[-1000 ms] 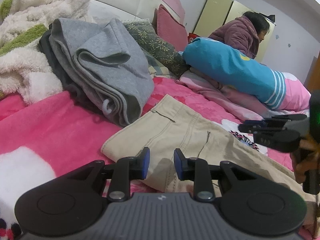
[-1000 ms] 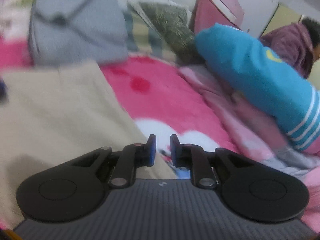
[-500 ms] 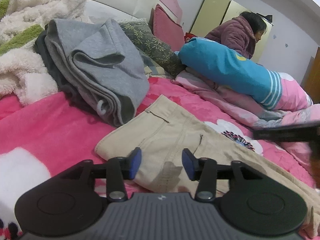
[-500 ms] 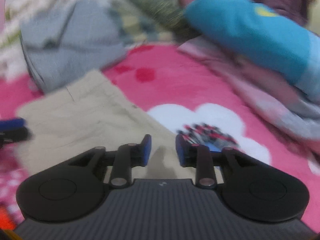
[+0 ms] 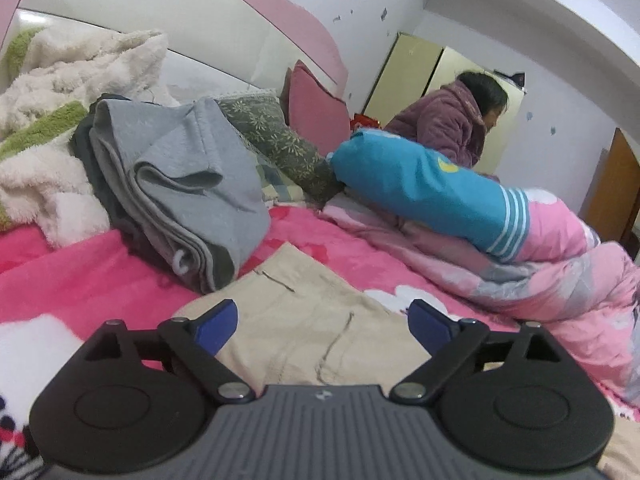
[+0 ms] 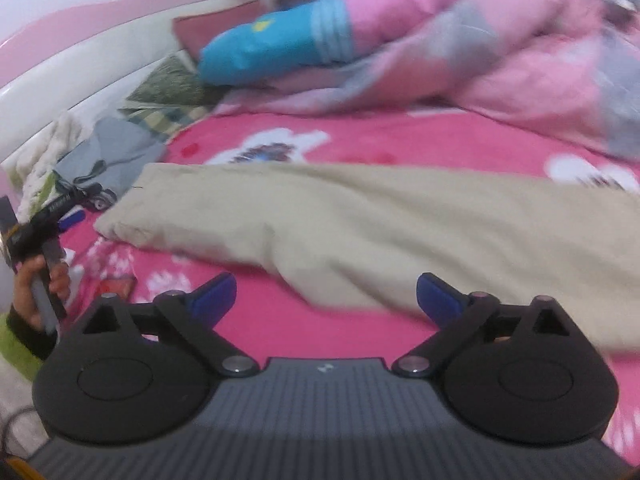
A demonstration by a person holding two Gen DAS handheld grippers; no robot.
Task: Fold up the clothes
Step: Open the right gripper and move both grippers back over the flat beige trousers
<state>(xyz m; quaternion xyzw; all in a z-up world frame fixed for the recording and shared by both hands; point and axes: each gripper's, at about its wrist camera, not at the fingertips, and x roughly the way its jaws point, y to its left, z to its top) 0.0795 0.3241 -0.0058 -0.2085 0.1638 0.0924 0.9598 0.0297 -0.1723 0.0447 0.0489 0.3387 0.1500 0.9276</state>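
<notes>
Pink bedding [image 5: 100,264] fills the view under both tools. My left hand-held gripper [image 5: 322,322] is spread wide and empty just above the waist end of the tan trousers [image 5: 304,312]; my right hand-held gripper [image 6: 325,295], equally wide and empty, faces their long leg. Beyond lies a grey folded pile [image 5: 180,184]. I judge both should pinch only the near edge layers, evenly.

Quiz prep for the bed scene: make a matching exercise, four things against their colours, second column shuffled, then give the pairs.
Things
1. trousers
2. folded sweatshirt
3. bed cover
4. left gripper pads

Colours
A. grey
B. dark blue
C. beige
D. hot pink

Pairs: 1-C, 2-A, 3-D, 4-B
</notes>
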